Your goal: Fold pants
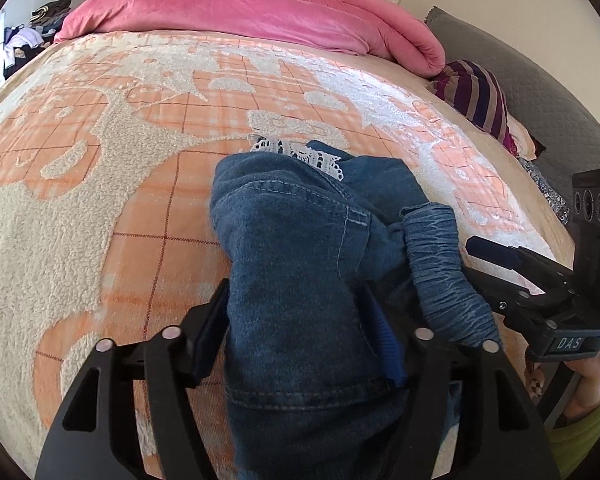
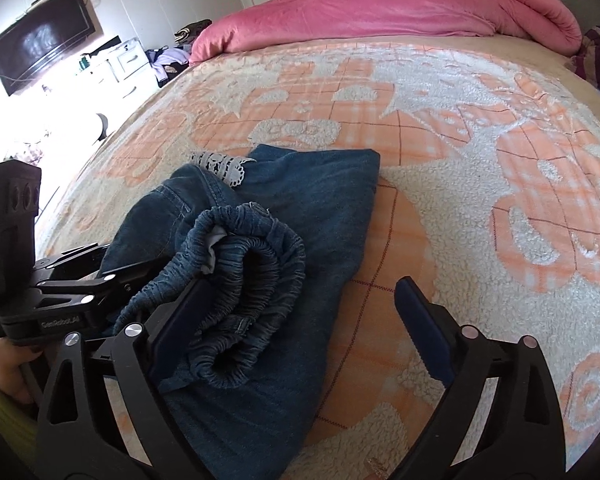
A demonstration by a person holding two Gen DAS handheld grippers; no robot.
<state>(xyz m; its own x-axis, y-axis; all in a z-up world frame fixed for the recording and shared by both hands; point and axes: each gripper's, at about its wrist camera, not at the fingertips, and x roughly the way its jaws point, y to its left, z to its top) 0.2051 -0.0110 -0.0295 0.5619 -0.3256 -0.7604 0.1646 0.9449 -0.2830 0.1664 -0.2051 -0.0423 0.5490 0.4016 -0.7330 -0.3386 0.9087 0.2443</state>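
Blue denim pants (image 1: 300, 248) with a white lace trim (image 1: 296, 152) lie bunched on the bed. My left gripper (image 1: 300, 336) is shut on a thick fold of the denim, lifted between its fingers. The pants (image 2: 312, 208) also show in the right wrist view, with the gathered elastic waistband (image 2: 244, 280) piled against my left finger. My right gripper (image 2: 300, 324) is open, its jaws wide apart over the waistband and the blanket. It also shows in the left wrist view (image 1: 512, 264) at the right, beside the waistband (image 1: 440, 268).
The bed carries an orange and cream fleece blanket (image 1: 140, 160). A rolled pink duvet (image 1: 260, 16) lies along the far side. Striped clothes (image 1: 476, 96) and a grey pillow (image 1: 540, 92) sit at the right. A wall television (image 2: 40, 52) and a cluttered dresser (image 2: 124, 64) stand left.
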